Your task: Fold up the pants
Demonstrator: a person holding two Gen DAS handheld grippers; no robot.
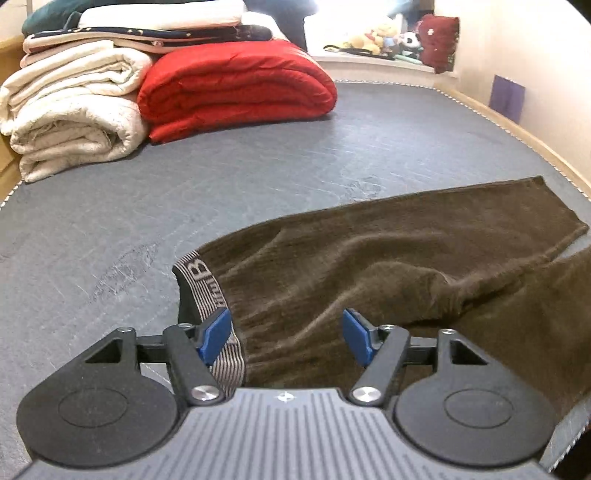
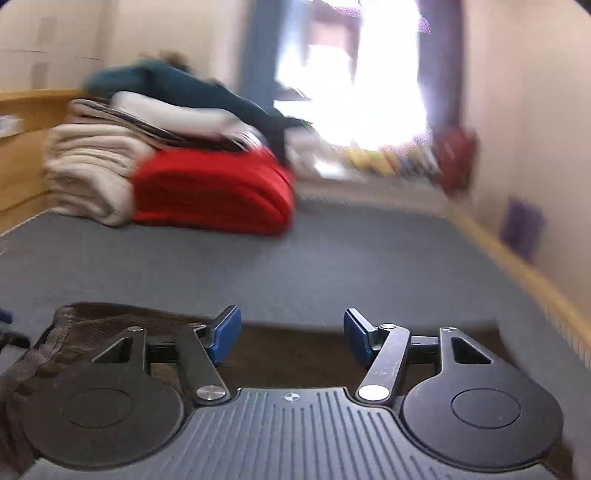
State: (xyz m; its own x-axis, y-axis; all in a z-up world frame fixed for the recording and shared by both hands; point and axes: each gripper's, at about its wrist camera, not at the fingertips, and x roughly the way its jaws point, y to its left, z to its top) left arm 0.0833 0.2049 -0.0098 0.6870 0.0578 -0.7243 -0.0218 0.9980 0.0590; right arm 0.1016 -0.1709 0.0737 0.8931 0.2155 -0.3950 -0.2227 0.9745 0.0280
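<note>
We count 1 pair of brown pants [image 1: 388, 258], lying flat on the gray mattress [image 1: 258, 177], legs running off to the right in the left wrist view, striped waistband [image 1: 207, 291] w/ a big letter B at the near-left end. Left gripper [image 1: 286, 338] hangs just over the waist area, jaws wide, nothing btwn the blue pads [image 1: 214, 338]; one pad sits over the waistband edge, contact can't be told. Right gripper [image 2: 291, 338] is also spread wide & empty, low over the pants [image 2: 288, 354]; that view is blurred, waistband bunched at lower left.

At the far-left end of the mattress: 1 red folded quilt [image 1: 236, 88], 2 cream folded blankets [image 1: 74, 110] beside it, plus a few more folded pieces stacked on top, incl. 1 dark teal item [image 1: 51, 14]; exact count unclear. On the window ledge [image 1: 369, 61]: several plush toys [image 1: 384, 40] & 1 dark red cushion [image 1: 439, 40].
</note>
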